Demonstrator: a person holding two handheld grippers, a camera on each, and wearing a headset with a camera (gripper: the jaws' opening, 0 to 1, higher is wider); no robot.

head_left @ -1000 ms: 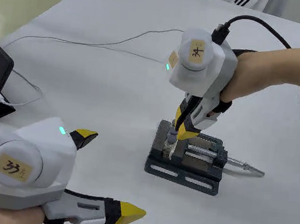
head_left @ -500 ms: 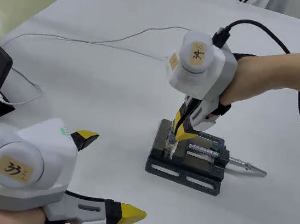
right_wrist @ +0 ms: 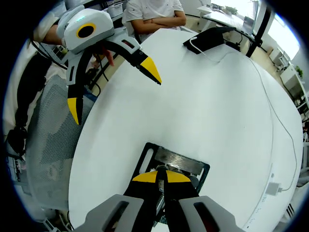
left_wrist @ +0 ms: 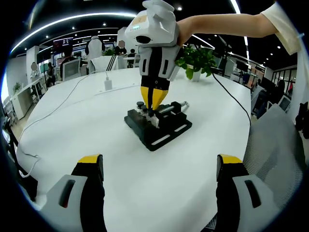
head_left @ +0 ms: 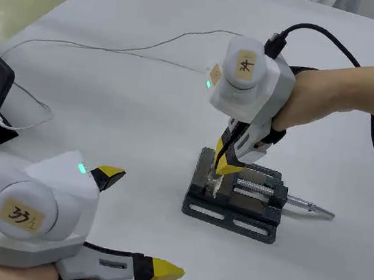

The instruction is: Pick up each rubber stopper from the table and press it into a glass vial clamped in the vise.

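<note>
Apparently the pressing step is in hand: the right gripper [head_left: 221,165] points steeply down at the black metal bench vise [head_left: 233,212], which sits right of centre on the white counter [head_left: 143,106]. Its yellow-tipped fingers are clenched together, tips meeting right over the small clear glass vial [head_left: 213,183] clamped upright at the left end of the vise. In the right gripper view the closed tips [right_wrist: 161,176] cover the vial mouth. The small rubber stopper is therefore hidden, and it cannot be told whether it is pinched between the fingers or already seated beneath them. The left gripper [head_left: 138,223] hovers near the person, well apart from the vise, with its fingers spread wide and nothing between them. Judging from this, the next move calls for a straight downward push along the vial's axis, gentle enough not to crack or tip the glass. The fingers should then release and lift clear.
</note>
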